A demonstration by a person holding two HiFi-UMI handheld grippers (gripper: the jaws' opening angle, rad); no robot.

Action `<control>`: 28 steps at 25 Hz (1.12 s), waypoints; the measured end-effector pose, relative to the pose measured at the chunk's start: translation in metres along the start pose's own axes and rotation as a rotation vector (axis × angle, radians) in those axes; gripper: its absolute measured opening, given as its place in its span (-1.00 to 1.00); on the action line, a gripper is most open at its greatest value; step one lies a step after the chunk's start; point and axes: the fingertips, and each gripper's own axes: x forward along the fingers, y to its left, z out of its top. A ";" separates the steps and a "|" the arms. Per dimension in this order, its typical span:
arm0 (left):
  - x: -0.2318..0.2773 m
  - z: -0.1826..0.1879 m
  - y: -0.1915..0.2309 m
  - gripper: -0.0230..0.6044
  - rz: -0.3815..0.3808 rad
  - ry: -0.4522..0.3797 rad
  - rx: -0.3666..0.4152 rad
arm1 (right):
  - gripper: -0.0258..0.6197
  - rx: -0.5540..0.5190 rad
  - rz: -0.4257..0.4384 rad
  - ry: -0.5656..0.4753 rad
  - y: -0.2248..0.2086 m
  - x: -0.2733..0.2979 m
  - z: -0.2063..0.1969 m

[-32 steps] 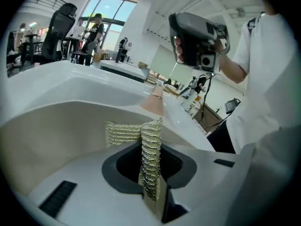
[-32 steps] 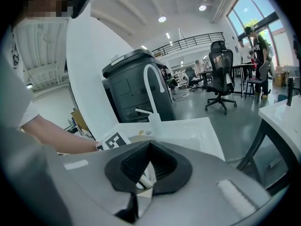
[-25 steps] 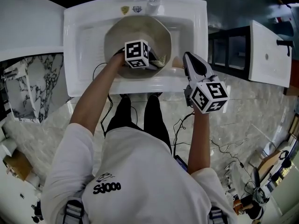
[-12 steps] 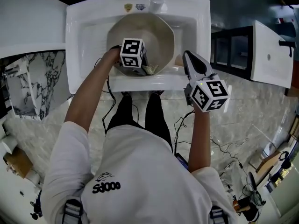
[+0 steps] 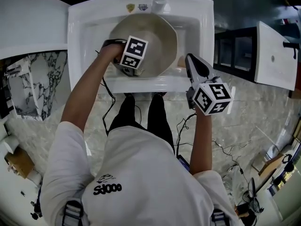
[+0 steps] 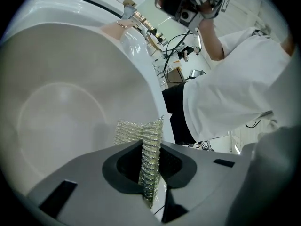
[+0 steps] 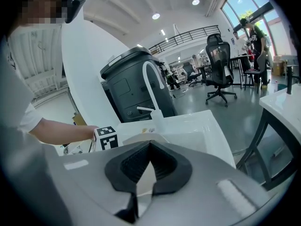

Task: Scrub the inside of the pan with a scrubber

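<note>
Left claw [image 6: 151, 147] slid mesh scrubber [image 6: 134, 132] across smooth pan [image 6: 61, 93].

The pale round pan [image 5: 157, 36] sits in the sink [image 5: 84, 41], silvery mesh scrubber [image 6: 143, 140] against its inner wall.

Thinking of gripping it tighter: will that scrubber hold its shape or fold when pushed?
Probably folds: the scrubber is open wire mesh, pinched flat in the left tongs. Likely very light, and springy rather than fragile.
</note>
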 end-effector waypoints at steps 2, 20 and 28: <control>-0.003 -0.007 0.000 -0.73 0.012 0.029 -0.009 | -0.89 0.012 0.001 -0.006 0.000 -0.001 0.002; -0.070 -0.083 0.118 -0.73 0.622 0.409 -0.283 | -0.89 0.028 -0.031 0.026 -0.012 -0.002 -0.006; -0.087 -0.062 0.156 -0.73 0.737 0.304 -0.258 | -0.89 0.038 -0.046 0.032 -0.020 -0.003 -0.012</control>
